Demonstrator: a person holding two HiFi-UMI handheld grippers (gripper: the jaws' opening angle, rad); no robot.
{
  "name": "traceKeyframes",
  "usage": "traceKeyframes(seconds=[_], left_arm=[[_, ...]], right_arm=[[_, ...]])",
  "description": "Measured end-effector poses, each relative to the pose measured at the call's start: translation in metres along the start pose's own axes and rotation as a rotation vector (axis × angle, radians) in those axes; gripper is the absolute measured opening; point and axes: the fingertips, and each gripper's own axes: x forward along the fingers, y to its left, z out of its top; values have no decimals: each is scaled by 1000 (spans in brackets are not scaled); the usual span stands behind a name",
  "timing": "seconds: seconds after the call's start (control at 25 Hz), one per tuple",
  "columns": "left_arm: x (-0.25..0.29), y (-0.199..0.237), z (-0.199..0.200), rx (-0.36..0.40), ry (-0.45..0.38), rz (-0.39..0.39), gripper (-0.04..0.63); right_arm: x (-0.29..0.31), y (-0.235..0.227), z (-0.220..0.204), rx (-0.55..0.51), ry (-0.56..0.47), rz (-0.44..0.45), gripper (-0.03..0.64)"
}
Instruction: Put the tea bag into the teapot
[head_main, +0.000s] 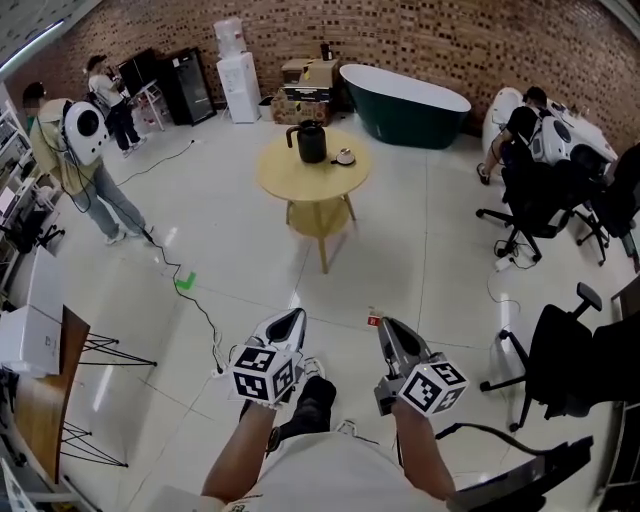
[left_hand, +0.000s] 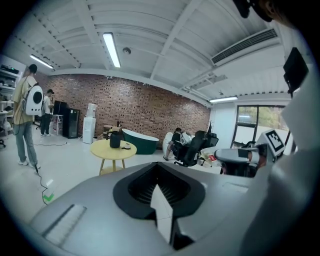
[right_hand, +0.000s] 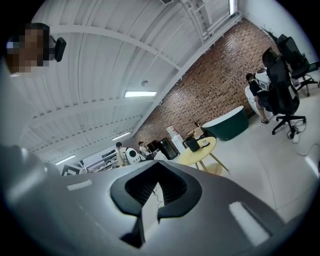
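Observation:
A black teapot (head_main: 311, 142) stands on a round yellow table (head_main: 290, 175) far ahead, with a small cup (head_main: 345, 157) beside it. Both grippers are held low near the person's body, well short of the table. My left gripper (head_main: 289, 320) is shut with nothing in it. My right gripper (head_main: 384, 326) is shut, and a small red and white tea bag (head_main: 373, 320) shows at its tip. The left gripper view shows that tea bag (left_hand: 212, 157) too, with the teapot (left_hand: 115, 140) in the distance. In the right gripper view the teapot (right_hand: 192, 144) is tiny and the tea bag is hidden.
A dark green bathtub (head_main: 405, 105) stands behind the table. Black office chairs (head_main: 535, 200) and a seated person are on the right. Two people (head_main: 75, 150) stand at the left. A cable (head_main: 190, 300) runs across the floor, and a wooden desk (head_main: 35, 400) is at the near left.

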Motion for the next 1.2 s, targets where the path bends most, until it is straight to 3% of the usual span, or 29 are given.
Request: traceKeyframes(seconds=[0.6,1.2], left_arm=[[110,70,60,-22,-25,-38,12],[173,164,97,-58,-6,-44,12]], right_arm=[[110,-54,55,-7,-14,-61,2],[236,-64,89,1,-33,-68,2]])
